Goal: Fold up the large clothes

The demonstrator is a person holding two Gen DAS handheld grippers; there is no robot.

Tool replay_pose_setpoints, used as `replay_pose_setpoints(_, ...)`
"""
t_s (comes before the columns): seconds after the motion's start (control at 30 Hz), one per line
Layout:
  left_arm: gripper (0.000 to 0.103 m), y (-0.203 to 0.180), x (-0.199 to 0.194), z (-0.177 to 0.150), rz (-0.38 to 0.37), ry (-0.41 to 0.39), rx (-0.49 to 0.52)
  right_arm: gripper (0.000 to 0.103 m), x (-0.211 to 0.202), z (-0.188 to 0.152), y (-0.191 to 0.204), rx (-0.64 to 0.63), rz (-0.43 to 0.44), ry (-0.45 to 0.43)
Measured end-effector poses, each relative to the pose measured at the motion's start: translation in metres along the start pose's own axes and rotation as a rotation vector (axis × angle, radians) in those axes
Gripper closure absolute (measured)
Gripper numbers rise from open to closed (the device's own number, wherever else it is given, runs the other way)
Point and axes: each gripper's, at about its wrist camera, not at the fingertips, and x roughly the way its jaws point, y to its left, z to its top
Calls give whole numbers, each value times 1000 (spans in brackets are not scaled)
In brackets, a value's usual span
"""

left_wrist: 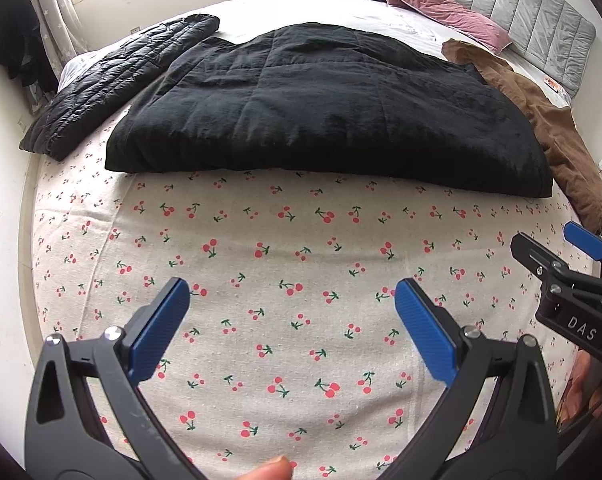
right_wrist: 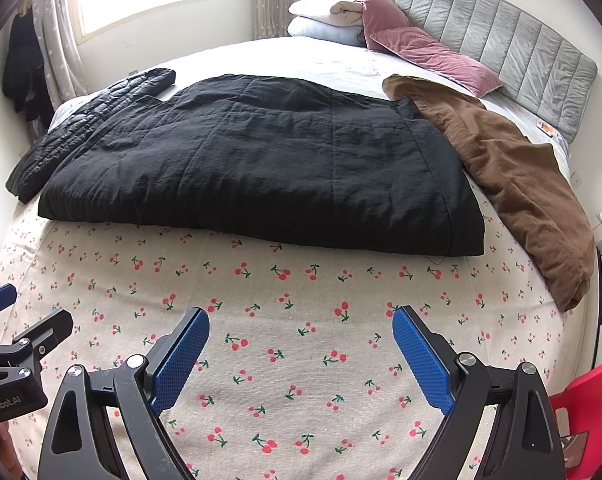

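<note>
A large black quilted garment point(left_wrist: 325, 112) lies folded flat across the middle of the bed; it also shows in the right wrist view point(right_wrist: 269, 168). My left gripper point(left_wrist: 293, 292) is open and empty, hovering over the cherry-print sheet point(left_wrist: 285, 264) in front of the garment. My right gripper point(right_wrist: 301, 320) is open and empty over the same sheet point(right_wrist: 301, 360), just to the right of the left one. The right gripper shows at the right edge of the left wrist view point(left_wrist: 541, 248). The left gripper shows at the left edge of the right wrist view point(right_wrist: 25, 312).
A black puffer jacket point(left_wrist: 117, 84) lies left of the black garment, a brown garment point(right_wrist: 513, 184) right of it. Pink pillows point(right_wrist: 421, 48), folded white bedding point(right_wrist: 325, 12) and a grey headboard point(right_wrist: 501, 40) are at the back. A red chair point(right_wrist: 589, 400) stands at the lower right.
</note>
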Motion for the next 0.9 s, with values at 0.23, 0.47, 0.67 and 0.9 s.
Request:
replay_pose_setpoints(0.23,1,0,0,0,0,0,2,9,0,0,0,0,0,0)
replay_pose_setpoints(0.47,1,-1,0,-1,1,1,1,9,0,0,0,-2,-1,0)
replay_pose_setpoints(0.67,1,-2,-1,-2,-1,2,9,9,-2,0,0,-4,-2,-2)
replay_pose_setpoints(0.9,1,-2,2,-7,-2,5,22,9,-10,-4,0,-8,3,-13)
